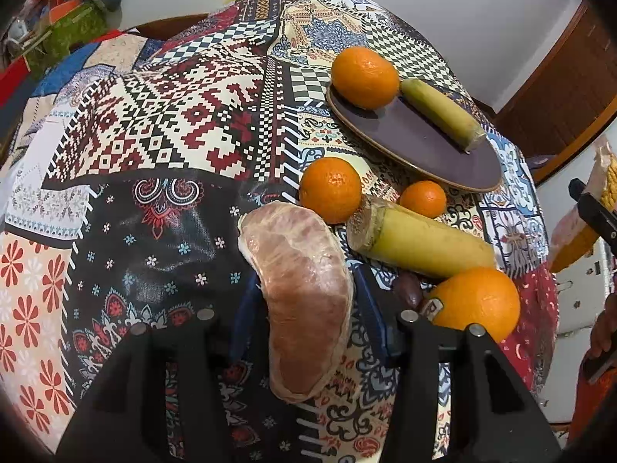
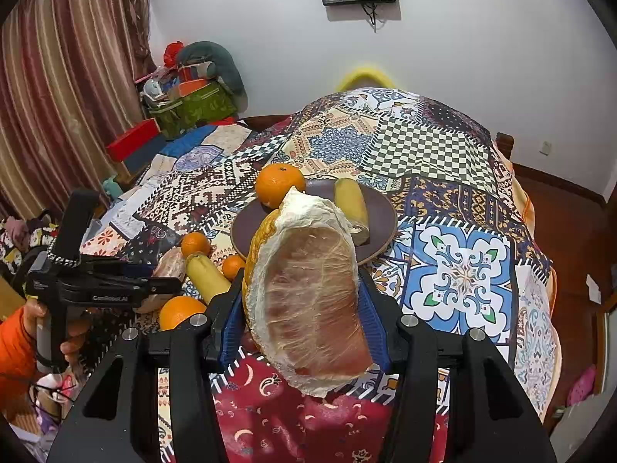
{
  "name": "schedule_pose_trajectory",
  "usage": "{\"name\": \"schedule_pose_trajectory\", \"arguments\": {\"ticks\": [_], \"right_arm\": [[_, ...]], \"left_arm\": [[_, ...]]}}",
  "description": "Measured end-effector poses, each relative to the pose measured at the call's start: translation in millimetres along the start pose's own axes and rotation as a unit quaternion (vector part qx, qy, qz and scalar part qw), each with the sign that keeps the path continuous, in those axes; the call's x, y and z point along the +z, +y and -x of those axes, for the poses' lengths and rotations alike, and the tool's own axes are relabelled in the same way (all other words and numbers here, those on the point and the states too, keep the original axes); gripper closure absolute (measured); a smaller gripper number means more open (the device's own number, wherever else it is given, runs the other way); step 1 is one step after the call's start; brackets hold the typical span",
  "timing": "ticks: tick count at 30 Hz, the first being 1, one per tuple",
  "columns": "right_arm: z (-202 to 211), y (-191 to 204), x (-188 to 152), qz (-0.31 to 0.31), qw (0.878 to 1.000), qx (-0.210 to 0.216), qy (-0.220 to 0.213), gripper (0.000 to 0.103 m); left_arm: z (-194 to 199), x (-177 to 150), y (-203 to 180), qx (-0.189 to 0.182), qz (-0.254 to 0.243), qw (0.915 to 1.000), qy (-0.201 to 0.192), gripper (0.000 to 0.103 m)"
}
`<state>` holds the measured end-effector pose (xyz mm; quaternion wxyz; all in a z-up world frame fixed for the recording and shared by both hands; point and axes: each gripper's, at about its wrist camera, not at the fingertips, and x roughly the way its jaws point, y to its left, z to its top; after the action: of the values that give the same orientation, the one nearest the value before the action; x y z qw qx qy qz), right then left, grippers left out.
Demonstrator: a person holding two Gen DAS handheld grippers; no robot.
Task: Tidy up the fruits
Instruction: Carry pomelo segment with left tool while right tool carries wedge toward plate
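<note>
My left gripper (image 1: 304, 305) is shut on a peeled pink pomelo segment (image 1: 304, 297) above the patterned tablecloth. My right gripper (image 2: 304, 301) is shut on a larger pomelo wedge (image 2: 308, 297) with yellow rind, held near the dark plate (image 2: 380, 243). The plate (image 1: 435, 146) holds an orange (image 1: 364, 77) and a banana piece (image 1: 443, 114). On the cloth lie two small oranges (image 1: 329, 189) (image 1: 423, 198), a banana piece (image 1: 420, 243) and a big orange (image 1: 478, 303). The left gripper shows in the right wrist view (image 2: 154, 289).
The table's far and right edges drop to a wooden floor (image 2: 559, 216). Boxes and bags (image 2: 189, 104) are piled at the far left by a curtain. A small dark fruit (image 1: 408, 293) lies beside the big orange.
</note>
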<state>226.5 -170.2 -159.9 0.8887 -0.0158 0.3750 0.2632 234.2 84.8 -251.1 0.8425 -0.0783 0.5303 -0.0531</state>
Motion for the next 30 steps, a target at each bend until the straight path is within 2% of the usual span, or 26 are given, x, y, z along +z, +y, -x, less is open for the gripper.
{"name": "schedule_pose_trajectory", "arguments": {"ticks": [3,6,15,30], "right_arm": [[-1,-2,0,-0.004,1.0,0.001,0.002,0.054],[1,-2,0,-0.003,1.0,0.002,0.001,0.054],[9,-9,4,-0.002,1.0,-0.008,-0.014,0.054],[11,-12,19,0.002,1.0,-0.019,-0.025,0.054]], "left_arm": [[2,0,-6,0.01,-0.027,0.9996,0.001,0.058],[9,-3,-3,0.008,-0.027,0.9996,0.002,0.059],[43,0,9,0.032,-0.018,0.9985,-0.041,0.059],[74,52,-35,0.0,-0.052,0.9926,-0.11,0.059]]}}
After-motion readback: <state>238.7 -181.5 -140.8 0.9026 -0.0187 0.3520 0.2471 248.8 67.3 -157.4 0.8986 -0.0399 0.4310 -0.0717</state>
